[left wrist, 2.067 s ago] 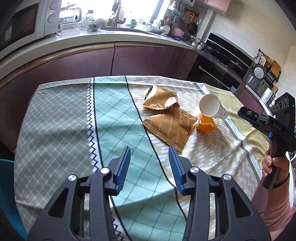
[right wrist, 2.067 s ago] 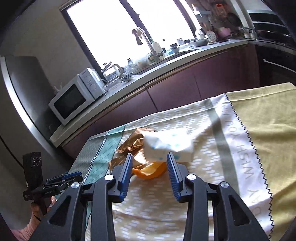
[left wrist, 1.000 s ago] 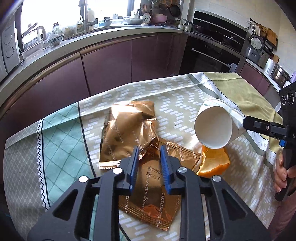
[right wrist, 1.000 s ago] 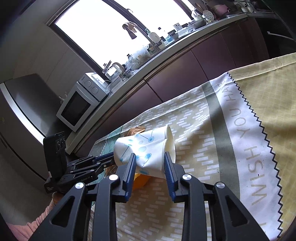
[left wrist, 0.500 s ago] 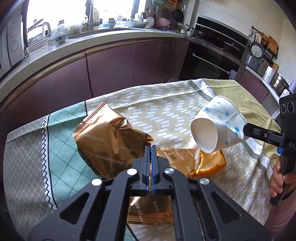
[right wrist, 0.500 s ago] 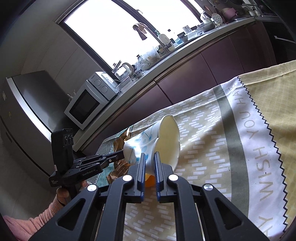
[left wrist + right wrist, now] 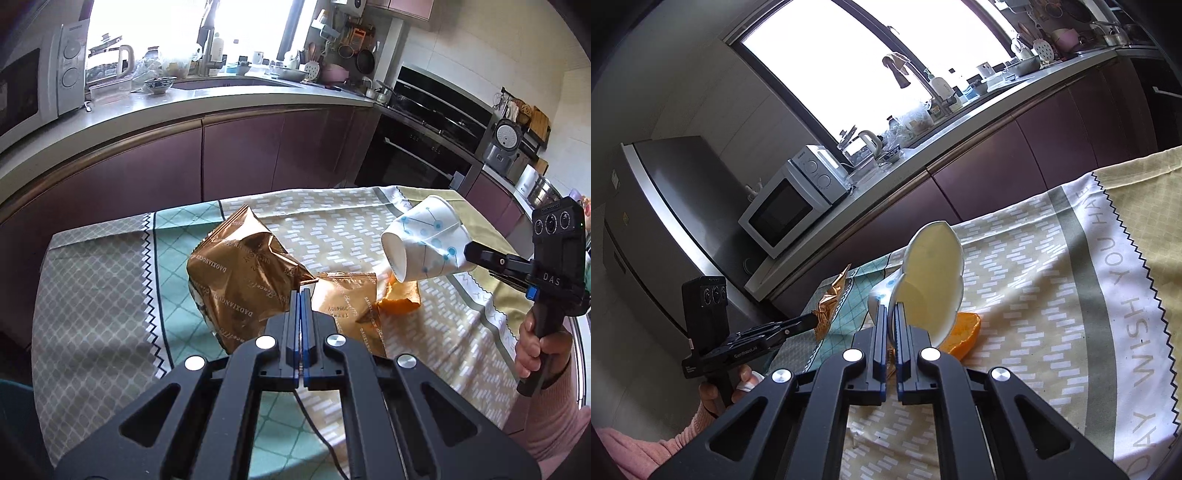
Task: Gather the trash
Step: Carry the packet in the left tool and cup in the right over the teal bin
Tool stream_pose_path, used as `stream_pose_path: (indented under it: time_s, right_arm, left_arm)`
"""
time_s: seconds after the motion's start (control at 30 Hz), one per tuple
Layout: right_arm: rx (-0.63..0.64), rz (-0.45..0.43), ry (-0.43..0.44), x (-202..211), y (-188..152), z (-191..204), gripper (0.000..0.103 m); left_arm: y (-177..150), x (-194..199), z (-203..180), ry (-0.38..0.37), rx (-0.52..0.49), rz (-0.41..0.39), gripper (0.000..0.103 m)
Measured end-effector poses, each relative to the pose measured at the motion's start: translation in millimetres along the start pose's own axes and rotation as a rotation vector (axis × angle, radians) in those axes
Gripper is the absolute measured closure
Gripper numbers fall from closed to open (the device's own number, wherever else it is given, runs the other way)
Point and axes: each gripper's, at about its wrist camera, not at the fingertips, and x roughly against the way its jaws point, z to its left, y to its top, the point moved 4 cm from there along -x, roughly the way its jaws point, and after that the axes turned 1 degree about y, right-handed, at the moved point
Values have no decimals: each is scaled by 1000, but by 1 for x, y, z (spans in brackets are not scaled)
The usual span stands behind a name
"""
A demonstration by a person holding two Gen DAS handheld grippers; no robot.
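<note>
My left gripper (image 7: 300, 295) is shut on the corner of a gold snack wrapper (image 7: 243, 273) and holds it above the tablecloth; it also shows in the right wrist view (image 7: 831, 302). A second gold wrapper (image 7: 349, 299) lies flat beside it. An orange peel (image 7: 400, 297) lies next to that, also in the right wrist view (image 7: 964, 330). My right gripper (image 7: 891, 310) is shut on a squashed white paper cup with blue dots (image 7: 932, 273), lifted on its side above the peel; it also shows in the left wrist view (image 7: 424, 243).
A patterned tablecloth (image 7: 110, 295) covers the table. Purple cabinets and a counter (image 7: 221, 107) run behind, with a microwave (image 7: 794, 206), a kettle and a sink. An oven (image 7: 424, 144) is at the right and a fridge (image 7: 665, 229) at the far left.
Both grippers closed, the left on the gold wrapper, the right on the cup, squashing it. Both items have since been lifted off the table.
</note>
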Motion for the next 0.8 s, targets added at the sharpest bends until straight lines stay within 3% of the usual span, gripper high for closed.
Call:
stream_pose_path:
  time_s: [0.47,0.8]
  right_arm:
    - [84,91,140,-35,-30,79,100]
    - [147,224,275,-94,-64,155,100]
  left_arm:
    - [-60,102,60,43,126,-63,102]
    - [-110,184,120,155,211,-108,102]
